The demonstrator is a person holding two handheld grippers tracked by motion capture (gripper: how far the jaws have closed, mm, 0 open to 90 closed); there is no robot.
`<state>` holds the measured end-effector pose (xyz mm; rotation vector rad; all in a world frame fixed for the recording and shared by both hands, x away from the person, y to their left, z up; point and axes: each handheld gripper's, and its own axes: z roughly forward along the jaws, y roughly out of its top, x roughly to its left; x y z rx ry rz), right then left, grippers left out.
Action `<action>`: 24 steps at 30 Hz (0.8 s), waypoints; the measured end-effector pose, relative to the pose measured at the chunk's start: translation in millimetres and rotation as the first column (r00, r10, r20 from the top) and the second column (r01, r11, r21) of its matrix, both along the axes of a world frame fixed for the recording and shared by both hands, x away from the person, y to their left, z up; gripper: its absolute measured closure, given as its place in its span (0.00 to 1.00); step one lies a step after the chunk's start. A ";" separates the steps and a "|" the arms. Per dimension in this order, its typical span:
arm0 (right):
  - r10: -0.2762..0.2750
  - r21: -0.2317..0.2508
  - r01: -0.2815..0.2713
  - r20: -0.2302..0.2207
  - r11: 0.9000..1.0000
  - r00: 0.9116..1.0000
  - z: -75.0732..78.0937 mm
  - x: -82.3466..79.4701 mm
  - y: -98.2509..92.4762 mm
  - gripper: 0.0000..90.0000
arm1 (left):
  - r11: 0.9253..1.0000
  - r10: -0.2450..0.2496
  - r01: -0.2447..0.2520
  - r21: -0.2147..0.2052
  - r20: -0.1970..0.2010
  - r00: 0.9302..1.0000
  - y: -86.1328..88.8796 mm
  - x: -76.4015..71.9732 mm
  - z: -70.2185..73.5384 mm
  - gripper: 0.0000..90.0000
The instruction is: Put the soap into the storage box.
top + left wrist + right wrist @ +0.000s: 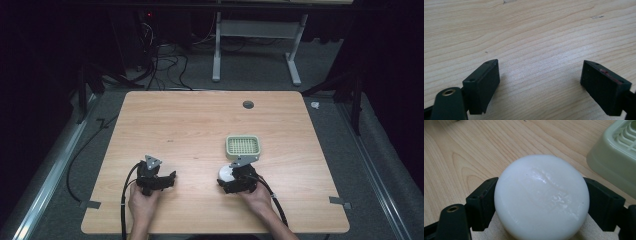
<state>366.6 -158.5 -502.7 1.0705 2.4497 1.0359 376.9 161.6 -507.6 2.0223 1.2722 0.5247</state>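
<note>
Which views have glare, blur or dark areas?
High view: table evenly lit, surroundings nearly black. Right gripper view: glossy highlights on the white soap, which is sharp; the green soap dish at the edge is softer. Left gripper view: a pale sheen on the wood between the open jaws, grain crisp.

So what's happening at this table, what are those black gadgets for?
A person sits at a wooden table with a pair of hand-held tongs in each hand. The right tongs are closed around a round white bar of soap, with a jaw against each side of it. A pale green soap dish sits just beyond it, with nothing in it. The left tongs are open over bare wood, holding nothing.
</note>
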 end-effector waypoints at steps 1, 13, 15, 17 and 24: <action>0.002 -0.004 -0.002 0.003 1.000 1.000 0.1 -0.2 0.2 0.24 | 1.000 0.000 0.000 0.000 0.000 1.000 0.0 0.0 0.0 0.18; 0.010 -0.019 -0.010 0.019 1.000 1.000 0.1 -1.4 2.0 0.27 | 1.000 0.000 0.000 0.000 0.000 1.000 0.0 0.0 0.0 0.18; 0.010 -0.020 -0.010 0.023 1.000 1.000 0.1 -1.7 2.3 0.27 | 1.000 0.000 0.000 -0.001 0.001 1.000 0.0 0.0 -0.1 0.18; 0.010 -0.022 -0.010 0.023 1.000 1.000 0.4 -2.1 2.7 0.27 | 1.000 0.000 0.000 -0.001 0.001 1.000 0.0 0.0 -0.1 0.18; 0.021 -0.022 -0.020 0.023 1.000 1.000 0.7 -2.8 3.3 0.27 | 1.000 0.000 0.000 -0.002 0.001 1.000 0.0 0.1 -0.1 0.18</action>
